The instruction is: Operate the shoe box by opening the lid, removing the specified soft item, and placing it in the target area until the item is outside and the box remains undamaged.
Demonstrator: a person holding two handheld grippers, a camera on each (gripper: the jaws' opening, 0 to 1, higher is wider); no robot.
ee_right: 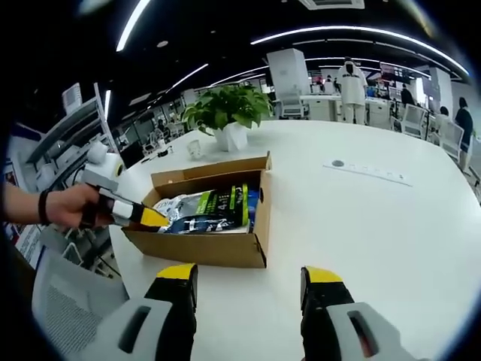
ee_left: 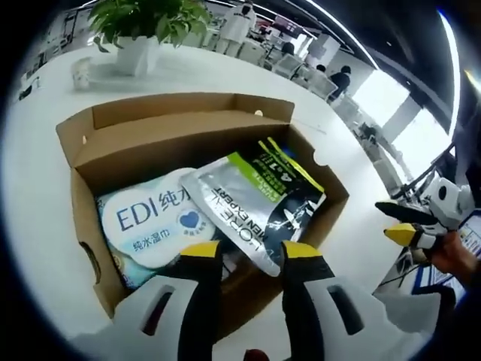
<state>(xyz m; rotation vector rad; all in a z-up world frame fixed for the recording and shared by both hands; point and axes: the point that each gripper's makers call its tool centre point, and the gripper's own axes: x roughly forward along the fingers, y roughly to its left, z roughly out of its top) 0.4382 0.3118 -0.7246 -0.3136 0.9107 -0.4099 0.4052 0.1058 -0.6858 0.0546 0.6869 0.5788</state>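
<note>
An open cardboard shoe box [ee_left: 180, 143] is seen on a white desk [ee_left: 225, 75], its lid folded back. Inside, a blue wet-wipes pack [ee_left: 154, 222] lies beside a silver pouch [ee_left: 259, 203]. The left gripper [ee_left: 240, 256] is held open at the box's near edge; the right gripper [ee_right: 248, 280] is open, apart from the box.

A broad white worktop [ee_right: 391, 226] spreads ahead of the right gripper's camera. A potted plant [ee_right: 229, 113] stands at its far side, with long ceiling light strips [ee_right: 361, 31] overhead. Beyond are office chairs [ee_right: 449, 135], desks and people standing about.
</note>
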